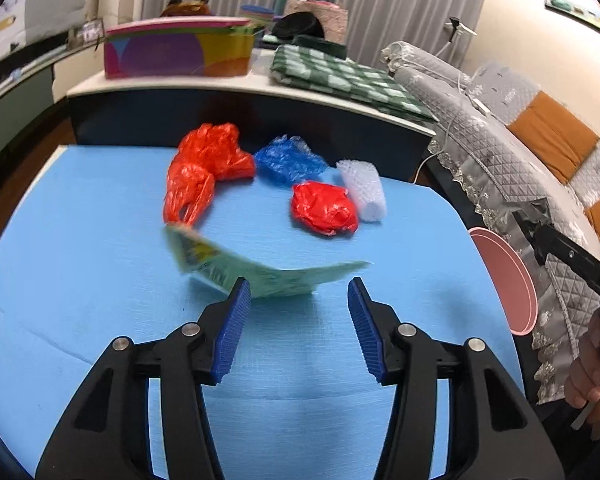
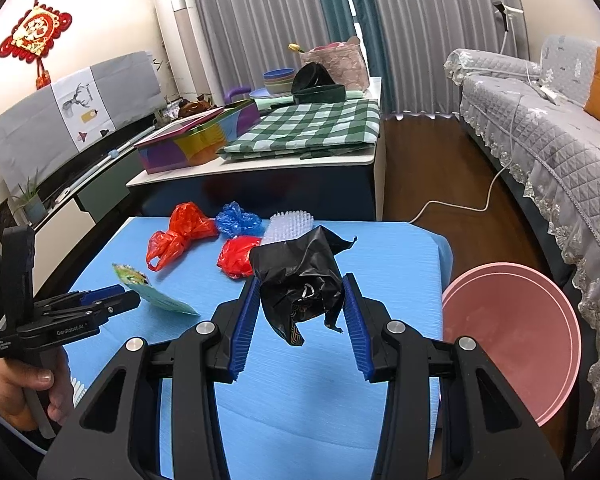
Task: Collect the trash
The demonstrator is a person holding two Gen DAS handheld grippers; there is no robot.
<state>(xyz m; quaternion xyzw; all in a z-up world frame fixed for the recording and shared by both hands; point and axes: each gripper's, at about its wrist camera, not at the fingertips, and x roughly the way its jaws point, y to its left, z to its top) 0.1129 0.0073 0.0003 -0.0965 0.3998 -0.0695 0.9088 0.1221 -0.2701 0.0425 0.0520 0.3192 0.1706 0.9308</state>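
My right gripper (image 2: 300,292) is shut on a crumpled black plastic bag (image 2: 300,280) and holds it above the blue table (image 2: 300,400). My left gripper (image 1: 299,292) is open, just before a green snack wrapper (image 1: 260,272) that lies on the blue table (image 1: 80,280); in the right wrist view this gripper (image 2: 116,296) touches the wrapper (image 2: 156,292). Further back lie an orange-red bag (image 1: 204,168), a blue bag (image 1: 288,158), a red bag (image 1: 324,208) and a clear bubble-wrap piece (image 1: 362,190).
A pink round bin (image 2: 512,340) stands on the floor right of the table, also seen in the left wrist view (image 1: 504,280). A grey-covered sofa (image 2: 540,128) is further right. Behind is a white table (image 2: 260,164) with a green checked cloth (image 2: 312,128) and a colourful box (image 2: 192,140).
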